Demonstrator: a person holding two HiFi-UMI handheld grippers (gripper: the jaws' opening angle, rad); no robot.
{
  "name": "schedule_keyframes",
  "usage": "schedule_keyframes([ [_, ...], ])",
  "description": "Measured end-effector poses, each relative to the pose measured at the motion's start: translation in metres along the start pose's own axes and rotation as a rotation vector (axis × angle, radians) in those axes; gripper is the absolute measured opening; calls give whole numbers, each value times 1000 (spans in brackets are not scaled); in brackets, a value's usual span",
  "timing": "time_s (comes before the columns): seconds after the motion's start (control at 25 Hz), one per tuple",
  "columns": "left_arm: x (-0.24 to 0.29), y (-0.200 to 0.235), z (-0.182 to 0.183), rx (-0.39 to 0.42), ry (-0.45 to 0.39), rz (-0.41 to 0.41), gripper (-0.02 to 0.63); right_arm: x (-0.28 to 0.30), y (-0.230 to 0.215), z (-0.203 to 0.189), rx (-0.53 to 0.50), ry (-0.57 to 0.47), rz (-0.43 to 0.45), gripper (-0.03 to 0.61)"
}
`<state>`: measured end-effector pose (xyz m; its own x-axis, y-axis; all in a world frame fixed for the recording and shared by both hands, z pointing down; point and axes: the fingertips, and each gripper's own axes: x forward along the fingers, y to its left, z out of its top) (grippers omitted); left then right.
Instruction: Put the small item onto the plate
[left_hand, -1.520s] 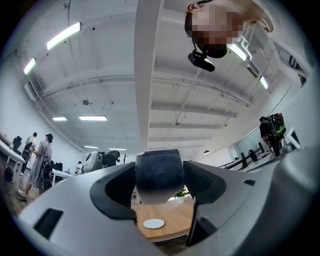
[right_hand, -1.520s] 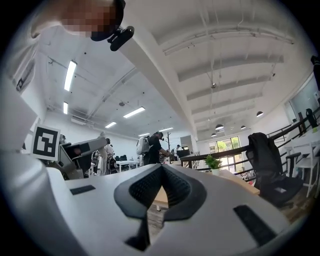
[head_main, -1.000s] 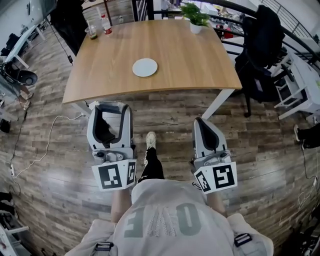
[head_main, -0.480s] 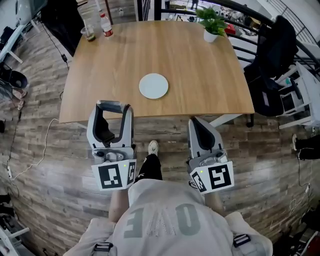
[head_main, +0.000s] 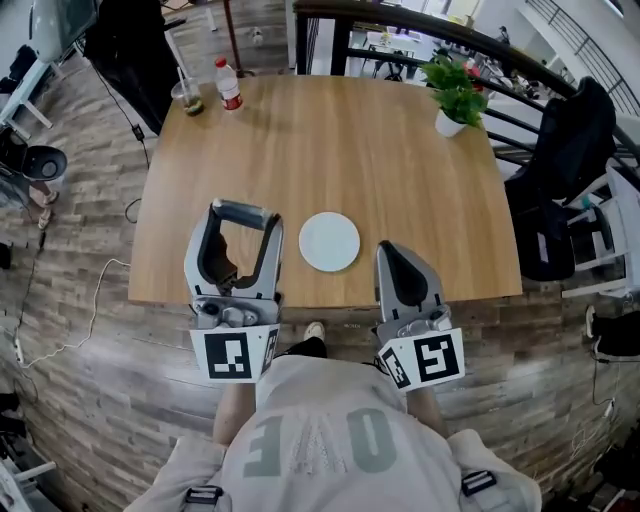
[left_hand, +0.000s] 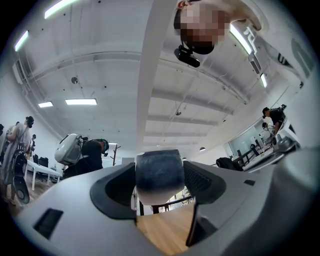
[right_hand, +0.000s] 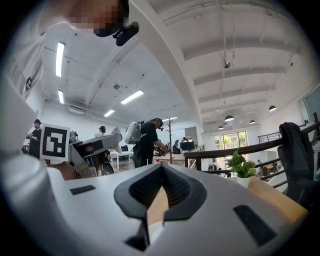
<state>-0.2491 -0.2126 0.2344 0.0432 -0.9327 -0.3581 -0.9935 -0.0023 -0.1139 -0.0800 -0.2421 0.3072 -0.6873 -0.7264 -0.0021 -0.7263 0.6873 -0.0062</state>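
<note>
The white plate lies near the front edge of the wooden table. My left gripper hovers just left of the plate. It is shut on the small item, a dark rounded piece with a pale underside, which also shows as a dark lump between the jaws in the head view. My right gripper is just right of the plate, over the table's front edge, shut with nothing between its jaws. In the right gripper view the right gripper has its pads pressed together.
A bottle and a cup stand at the table's far left corner. A potted plant stands at the far right. A black chair with a dark jacket is beside the table's right side. A railing runs behind the table.
The person has stepped up to the table. Both grippers went from over the floor to the table's front edge, on either side of the plate. The left still holds the item.
</note>
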Motion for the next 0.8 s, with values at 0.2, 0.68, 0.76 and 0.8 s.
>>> schedule_keyframes([
  [0.2, 35, 7, -4, 9, -16, -27, 304, 31, -13, 2, 9, 6, 3, 17],
  [0.68, 77, -41, -25, -6, 19, -48, 304, 49, -59, 22, -27, -39, 35, 17],
  [0.76, 81, -48, -26, 1, 23, -64, 304, 49, -64, 23, -27, -40, 36, 17],
  [0.8, 83, -52, -26, 5, 21, -72, 304, 49, -65, 23, -29, -41, 38, 17],
])
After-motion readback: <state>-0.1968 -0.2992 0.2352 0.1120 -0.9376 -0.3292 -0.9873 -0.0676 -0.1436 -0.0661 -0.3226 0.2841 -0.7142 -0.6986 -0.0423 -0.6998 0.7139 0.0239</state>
